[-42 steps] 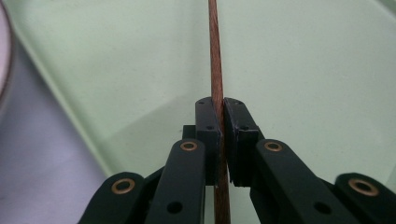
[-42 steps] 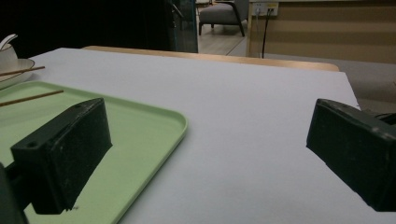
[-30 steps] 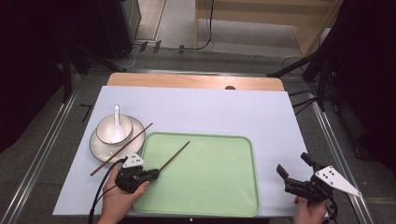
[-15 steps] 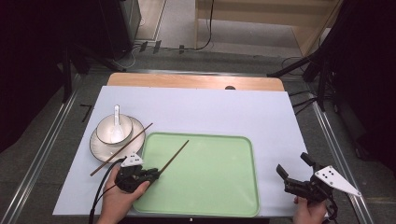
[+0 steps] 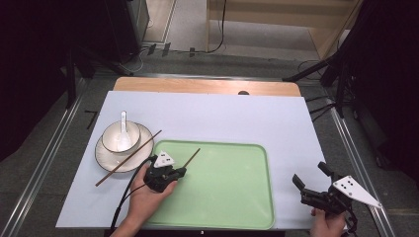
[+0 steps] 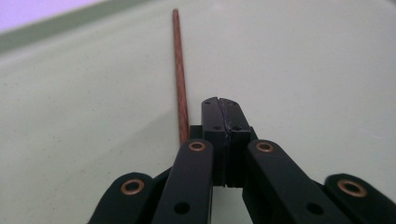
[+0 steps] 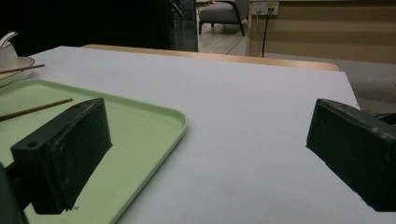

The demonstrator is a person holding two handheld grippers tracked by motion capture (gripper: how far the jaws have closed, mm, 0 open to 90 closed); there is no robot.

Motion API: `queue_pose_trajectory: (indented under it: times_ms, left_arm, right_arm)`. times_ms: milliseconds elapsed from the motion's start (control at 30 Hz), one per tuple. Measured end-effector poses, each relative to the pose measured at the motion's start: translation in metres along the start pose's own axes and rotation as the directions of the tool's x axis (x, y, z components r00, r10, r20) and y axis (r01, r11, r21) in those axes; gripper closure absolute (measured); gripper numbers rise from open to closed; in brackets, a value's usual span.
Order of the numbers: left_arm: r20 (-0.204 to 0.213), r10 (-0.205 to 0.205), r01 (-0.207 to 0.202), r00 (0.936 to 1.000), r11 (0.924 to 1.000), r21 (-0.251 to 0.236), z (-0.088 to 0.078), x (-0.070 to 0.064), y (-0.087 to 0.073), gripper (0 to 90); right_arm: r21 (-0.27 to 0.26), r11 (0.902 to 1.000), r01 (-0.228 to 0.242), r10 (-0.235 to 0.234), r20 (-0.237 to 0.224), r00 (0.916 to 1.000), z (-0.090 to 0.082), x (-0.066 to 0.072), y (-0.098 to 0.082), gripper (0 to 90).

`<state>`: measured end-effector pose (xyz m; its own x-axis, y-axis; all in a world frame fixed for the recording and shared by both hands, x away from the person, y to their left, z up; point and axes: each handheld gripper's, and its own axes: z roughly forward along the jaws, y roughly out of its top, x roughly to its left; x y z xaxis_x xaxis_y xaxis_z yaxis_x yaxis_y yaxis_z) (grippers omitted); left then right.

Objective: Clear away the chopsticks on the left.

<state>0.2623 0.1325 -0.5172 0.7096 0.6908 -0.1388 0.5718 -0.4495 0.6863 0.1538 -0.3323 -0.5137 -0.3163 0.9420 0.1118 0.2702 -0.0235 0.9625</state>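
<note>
Left gripper [image 5: 174, 174], jaws pressed together with nothing between them, rests on the green tray [image 5: 237, 217]; a chopstick [image 6: 180, 79] lies on the tray just beside its closed tips. Right gripper [image 5: 310, 177] is spread wide.

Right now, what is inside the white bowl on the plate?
A white spoon stands in the bowl, handle leaning on the far rim. The bowl's bottom under the spoon's scoop is covered.

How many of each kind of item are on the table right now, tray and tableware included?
Tray: 1
Plate: 1
Bowl: 1
Spoon: 1
Chopsticks: 2, one across the plate, one on the tray
Total: 6
</note>
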Motion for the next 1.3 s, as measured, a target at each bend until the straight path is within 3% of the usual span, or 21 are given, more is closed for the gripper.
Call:
queue_pose_trajectory:
  times_ms: [33,100,233,367,533,567,700,1300]
  left_arm:
    - [-0.019,-0.005,0.005,0.9998,0.9998,0.018,0.004,0.001,0.000,90.0]
    - [-0.025,-0.014,0.014,0.9996,0.9998,0.016,0.005,0.003,-0.001,90.0]
    - [-0.088,-0.043,0.045,0.9952,0.9989,0.016,-0.001,0.013,-0.001,90.0]
    - [-0.111,-0.087,0.089,0.9900,0.9959,0.013,-0.010,0.026,-0.006,90.0]
    - [-0.127,-0.104,0.105,0.9864,0.9944,0.006,-0.017,0.034,-0.012,90.0]
    - [-0.140,-0.116,0.117,0.9834,0.9931,0.000,-0.021,0.039,-0.015,90.0]
    - [-0.135,-0.131,0.131,0.9821,0.9914,-0.011,-0.025,0.044,-0.019,90.0]
    - [-0.120,-0.099,0.098,0.9879,0.9951,-0.010,-0.029,0.044,-0.021,90.0]
  right_arm:
    - [0.000,1.0000,-0.001,0.001,0.002,1.0000,0.000,0.000,0.000,0.0]
    - [0.002,1.0000,-0.007,0.007,0.002,1.0000,-0.001,-0.001,-0.001,0.0]
    - [0.001,1.0000,-0.005,0.005,0.002,1.0000,-0.001,-0.001,-0.001,0.0]
    - [0.004,1.0000,0.002,-0.002,-0.002,1.0000,0.001,0.000,0.000,0.0]
    - [0.006,1.0000,0.002,-0.002,-0.002,1.0000,0.002,0.000,0.000,0.0]
    - [0.005,1.0000,0.002,-0.002,-0.003,1.0000,0.001,0.000,0.000,0.0]
    - [0.004,1.0000,0.002,-0.002,-0.001,1.0000,0.001,-0.001,0.000,0.0]
    - [0.012,0.9999,0.000,0.000,-0.009,1.0000,0.003,0.000,-0.001,0.0]
